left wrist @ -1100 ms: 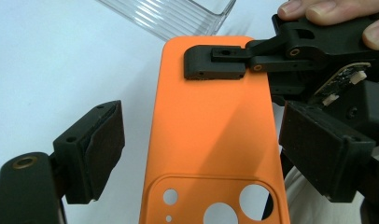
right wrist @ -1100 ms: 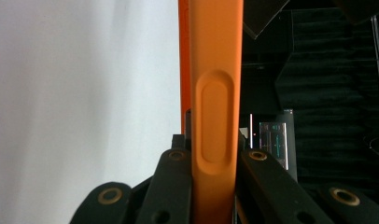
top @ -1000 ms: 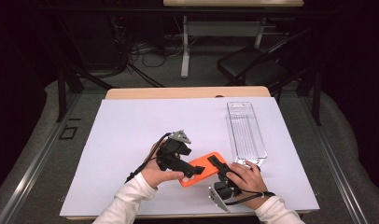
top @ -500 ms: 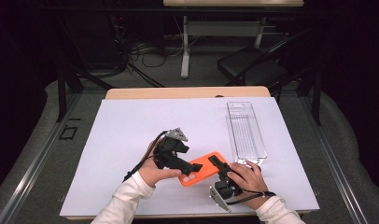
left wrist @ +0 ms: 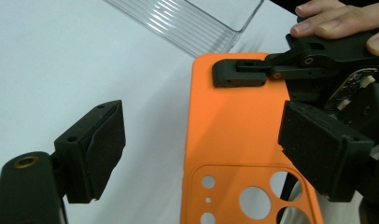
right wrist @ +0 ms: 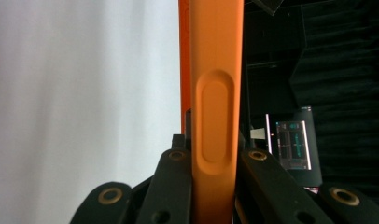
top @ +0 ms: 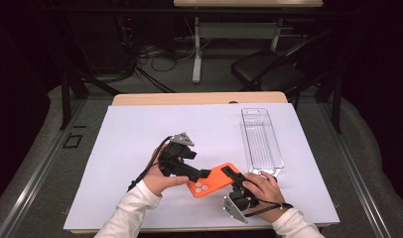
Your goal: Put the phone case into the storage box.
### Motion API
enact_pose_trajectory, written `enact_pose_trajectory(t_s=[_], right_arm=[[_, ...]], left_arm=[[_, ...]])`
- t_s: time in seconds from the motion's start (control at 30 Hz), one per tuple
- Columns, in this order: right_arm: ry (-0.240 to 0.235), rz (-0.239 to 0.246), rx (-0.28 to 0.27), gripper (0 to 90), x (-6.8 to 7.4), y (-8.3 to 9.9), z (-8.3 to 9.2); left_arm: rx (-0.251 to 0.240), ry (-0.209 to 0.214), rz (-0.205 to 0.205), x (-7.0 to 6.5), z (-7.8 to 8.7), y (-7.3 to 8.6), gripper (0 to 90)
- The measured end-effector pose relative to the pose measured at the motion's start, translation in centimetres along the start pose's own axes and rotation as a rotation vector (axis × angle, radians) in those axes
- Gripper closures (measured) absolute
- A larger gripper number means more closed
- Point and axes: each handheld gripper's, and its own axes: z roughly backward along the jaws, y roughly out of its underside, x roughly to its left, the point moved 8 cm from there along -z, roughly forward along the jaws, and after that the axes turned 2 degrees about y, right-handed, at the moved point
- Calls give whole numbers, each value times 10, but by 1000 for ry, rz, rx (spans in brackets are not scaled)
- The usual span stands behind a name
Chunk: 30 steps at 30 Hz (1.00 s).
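**Left gripper edges in on the clamped phone case**

Since a second ago, almost nothing has shifted: the left hand has nudged only slightly at the case, and the right hand has kept still.

High view: an orange phone case (top: 213,179) lies near the front of the white table (top: 140,134), between both hands. The right gripper (top: 233,174) pinches its near-right end; the left gripper (top: 202,173) reaches its other side. A clear plastic tray (top: 260,141) sits just beyond, empty as far as I can tell.

Left gripper view: the left gripper (left wrist: 201,149) stands wide open, one pad over bare table, the other over the case (left wrist: 234,135), gripping nothing. The right gripper's jaw lies on the far end.

Right gripper view: the right gripper (right wrist: 214,184) is closed tight on the case's edge (right wrist: 215,70), side-button bump between the pads.

Judgement: this looks like a handover or a two-handed reorientation; next, the left jaws must straddle and close on the case before the right lets go.

The case's inner face is hidden, and its near corner is cut off in the left gripper view.
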Motion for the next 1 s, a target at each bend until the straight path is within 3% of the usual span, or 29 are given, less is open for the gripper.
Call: enact_pose_trajectory(t_s=[0.37,0.47,0.7,0.83,0.97,1.0], right_arm=[[-50,-97,-19,868,0,2,0],[-63,-123,-23,868,1,2,1],[-97,-220,-37,868,1,2,2],[-110,-237,-44,868,-1,3,3],[-123,-284,-45,869,0,5,3],[-124,-263,-54,869,-2,5,2]], left_arm=[[-44,-19,28,11,14,-2,154],[-35,-25,25,13,14,-1,154],[-42,-37,30,17,15,-1,156],[-51,-42,37,20,18,-1,157],[-61,-37,42,22,21,-2,157],[-60,-38,44,22,22,-1,157]])
